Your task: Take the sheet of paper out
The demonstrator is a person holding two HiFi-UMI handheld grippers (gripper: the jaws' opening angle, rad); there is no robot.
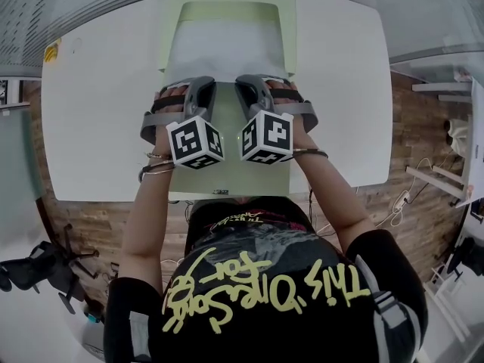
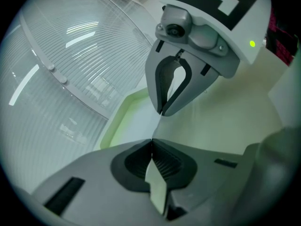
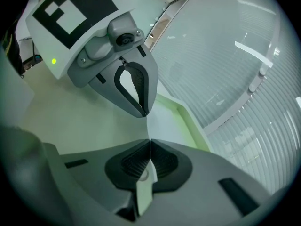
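A pale green folder [image 1: 227, 174] lies lengthwise on the white table [image 1: 98, 112]. A white sheet of paper [image 1: 223, 48] shows in its far half, framed by a brighter green border. My two grippers rest side by side over the folder's middle, jaws pointing away from me. The left gripper [image 1: 203, 82] [image 2: 151, 144] is shut on a thin pale green flap of the folder. The right gripper [image 1: 249, 82] [image 3: 149, 144] is shut on the same flap a little to the right. In each gripper view the other gripper shows opposite, also pinching the flap.
A small yellow item [image 1: 51, 51] sits at the table's far left corner. Ribbed glass walls [image 2: 70, 55] stand behind the table. An office chair base [image 1: 45, 271] is on the wooden floor at lower left, cables [image 1: 401, 203] at right.
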